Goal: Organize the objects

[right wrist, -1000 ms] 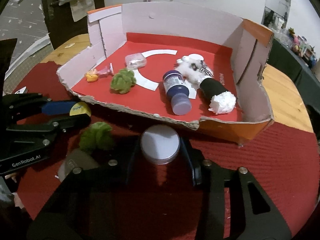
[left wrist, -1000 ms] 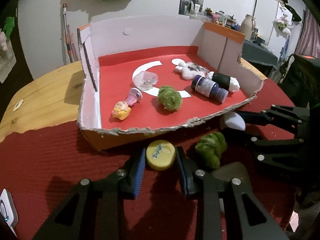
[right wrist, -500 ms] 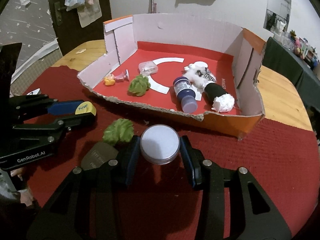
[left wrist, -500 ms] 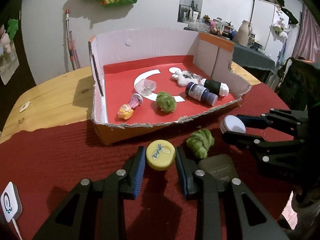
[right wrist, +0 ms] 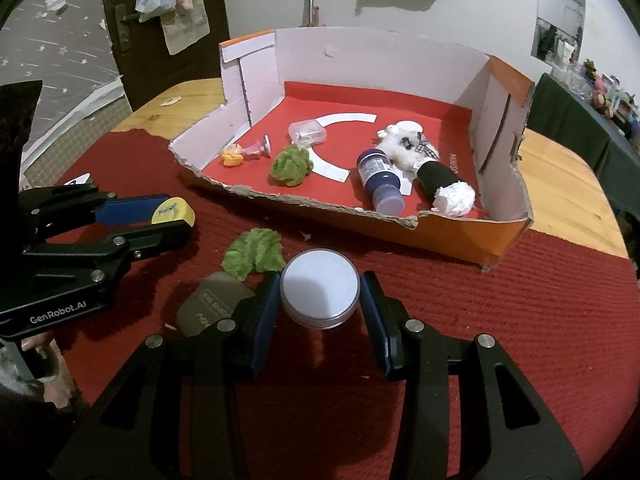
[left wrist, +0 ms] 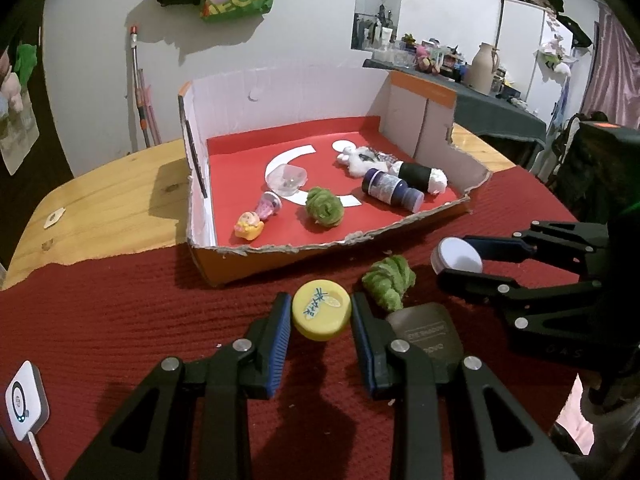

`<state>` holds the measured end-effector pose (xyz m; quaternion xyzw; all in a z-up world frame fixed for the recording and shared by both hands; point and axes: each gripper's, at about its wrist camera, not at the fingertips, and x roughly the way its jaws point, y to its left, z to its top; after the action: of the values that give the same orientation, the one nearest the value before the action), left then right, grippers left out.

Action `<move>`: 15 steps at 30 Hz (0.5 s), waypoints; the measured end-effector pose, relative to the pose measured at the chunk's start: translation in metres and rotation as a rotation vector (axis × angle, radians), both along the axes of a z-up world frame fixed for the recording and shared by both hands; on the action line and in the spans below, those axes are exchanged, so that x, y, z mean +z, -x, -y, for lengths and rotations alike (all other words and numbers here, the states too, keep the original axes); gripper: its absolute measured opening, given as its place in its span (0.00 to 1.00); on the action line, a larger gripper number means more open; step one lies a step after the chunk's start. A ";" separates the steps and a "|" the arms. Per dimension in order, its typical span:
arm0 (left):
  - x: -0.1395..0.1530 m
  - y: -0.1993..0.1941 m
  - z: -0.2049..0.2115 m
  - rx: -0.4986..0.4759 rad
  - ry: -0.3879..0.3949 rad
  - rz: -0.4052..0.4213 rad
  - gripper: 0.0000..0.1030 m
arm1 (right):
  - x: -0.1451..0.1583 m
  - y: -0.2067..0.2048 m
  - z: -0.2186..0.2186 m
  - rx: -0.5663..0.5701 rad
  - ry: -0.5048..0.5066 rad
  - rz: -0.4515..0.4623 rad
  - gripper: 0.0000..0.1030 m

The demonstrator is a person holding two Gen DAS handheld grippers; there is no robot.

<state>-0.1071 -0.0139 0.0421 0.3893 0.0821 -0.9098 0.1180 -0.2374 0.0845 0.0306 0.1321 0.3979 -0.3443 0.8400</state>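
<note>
Left wrist view: the left tool (left wrist: pixel 321 312) pinches a yellow cap (left wrist: pixel 321 310) above the red mat (left wrist: pixel 120 320), just short of the box (left wrist: pixel 320 250). Right wrist view: the right tool (right wrist: pixel 319 296) pinches a white-lidded jar (right wrist: pixel 319 293) over the same mat. Between the tools lie a green pom-pom (right wrist: pixel 253 258) and a grey compact (right wrist: pixel 212 310), touching. Inside the box lie another pom-pom (left wrist: pixel 323 207), a blue bottle (left wrist: pixel 390 189) and a small toy (left wrist: pixel 249 226).
</note>
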 end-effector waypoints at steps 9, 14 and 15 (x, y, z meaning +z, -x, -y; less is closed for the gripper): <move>0.010 -0.007 0.001 -0.012 -0.024 -0.024 0.30 | 0.010 0.002 -0.011 0.044 -0.020 0.039 0.38; 0.023 -0.012 0.001 -0.031 -0.034 -0.056 0.31 | 0.027 0.004 -0.021 0.077 -0.009 0.068 0.38; 0.027 -0.012 0.001 -0.038 -0.035 -0.062 0.31 | 0.031 0.004 -0.022 0.082 -0.005 0.075 0.38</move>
<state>-0.0952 -0.0149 0.0692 0.3644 0.0941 -0.9219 0.0914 -0.2410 0.1067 0.0619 0.1305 0.3721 -0.3033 0.8675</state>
